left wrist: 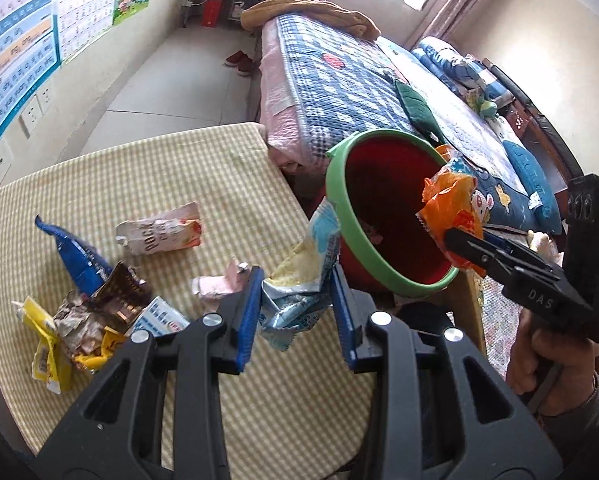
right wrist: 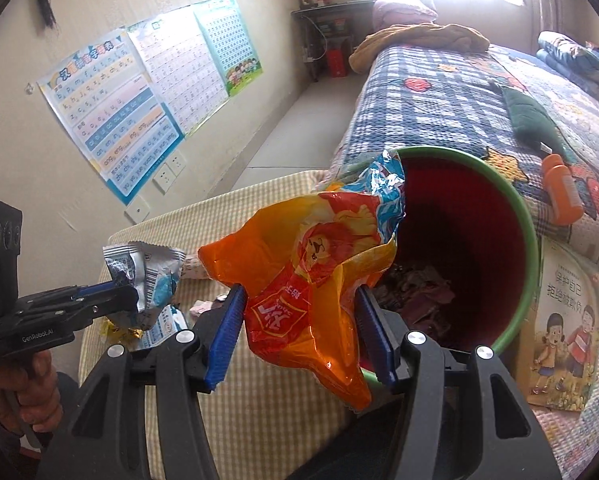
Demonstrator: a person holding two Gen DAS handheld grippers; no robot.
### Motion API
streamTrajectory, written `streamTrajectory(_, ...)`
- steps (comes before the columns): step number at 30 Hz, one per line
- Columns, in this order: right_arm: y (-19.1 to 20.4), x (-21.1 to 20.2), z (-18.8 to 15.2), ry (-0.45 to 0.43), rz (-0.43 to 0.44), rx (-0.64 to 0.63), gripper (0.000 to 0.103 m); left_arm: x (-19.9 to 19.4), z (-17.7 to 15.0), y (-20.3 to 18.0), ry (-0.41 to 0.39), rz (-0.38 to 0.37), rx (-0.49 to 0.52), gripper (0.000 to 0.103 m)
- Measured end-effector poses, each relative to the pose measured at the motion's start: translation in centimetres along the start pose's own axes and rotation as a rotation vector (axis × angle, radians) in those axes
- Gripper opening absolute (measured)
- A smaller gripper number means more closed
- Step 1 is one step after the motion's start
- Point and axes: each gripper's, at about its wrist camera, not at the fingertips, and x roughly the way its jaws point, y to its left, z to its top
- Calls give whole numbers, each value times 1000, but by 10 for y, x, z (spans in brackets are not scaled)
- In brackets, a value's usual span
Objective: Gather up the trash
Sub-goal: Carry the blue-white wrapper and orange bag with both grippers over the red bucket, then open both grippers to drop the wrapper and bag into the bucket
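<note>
My left gripper [left wrist: 295, 300] is shut on a crumpled blue-and-white wrapper [left wrist: 303, 276], held above the checked table near the bin; it also shows in the right wrist view [right wrist: 147, 280]. My right gripper [right wrist: 299, 320] is shut on an orange snack bag [right wrist: 311, 280], held over the mouth of the red bin with a green rim [right wrist: 527, 248]. In the left wrist view the right gripper [left wrist: 459, 248] holds the orange bag [left wrist: 453, 204] over the bin [left wrist: 339, 216]. Some trash lies at the bin's bottom [right wrist: 419, 284].
Several wrappers lie on the yellow checked tablecloth [left wrist: 179, 168]: a white pack [left wrist: 159, 232], a blue bag [left wrist: 79, 256], a pink wrapper [left wrist: 215, 284], a yellow heap [left wrist: 59, 336]. A bed [left wrist: 339, 80] stands behind the bin. A picture book [right wrist: 563, 320] lies at the right.
</note>
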Motion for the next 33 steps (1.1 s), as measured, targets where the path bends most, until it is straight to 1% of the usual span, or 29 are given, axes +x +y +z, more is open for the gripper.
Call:
streamTrajectory(6, -43, -7, -3, -27, -32, 83, 55, 29, 29, -43, 19, -32, 58, 33)
streamTrajectory(10, -63, -8, -3, -38, -43, 119, 55, 46, 47, -66, 32, -56, 77, 33)
streamTrajectory(15, -69, -3, -3, -40, -55, 98, 55, 65, 66, -88, 45, -63, 101, 33)
streamTrajectory(22, -71, 8, 2, -30, -87, 47, 56, 82, 77, -103, 62, -59, 122, 33)
streamTrajectory(25, -71, 14, 3, -16, -105, 24, 60, 89, 79, -105, 72, -56, 127, 34)
streamTrajectory(26, -71, 16, 3, -13, -109, 19, 64, 91, 80, -106, 73, -54, 128, 35)
streamTrajectory(27, -71, 17, 3, -8, -107, 16, 67, 92, 81, -106, 73, -53, 127, 37)
streamTrajectory(28, -72, 18, 3, -7, -108, 13, 67, 93, 82, -105, 75, -55, 126, 42)
streamTrajectory(29, -72, 19, 3, -9, -114, 11, 70, 94, 82, -104, 74, -56, 124, 45)
streamTrajectory(30, -71, 19, 3, -9, -117, 9, 74, 93, 82, -103, 71, -52, 122, 52)
streamTrajectory(31, -71, 20, 4, -8, -118, 7, 77, 92, 82, -101, 66, -44, 117, 63)
streamTrajectory(33, -69, 20, 4, -7, -118, -1, 83, 88, 81, -95, 52, -36, 97, 71)
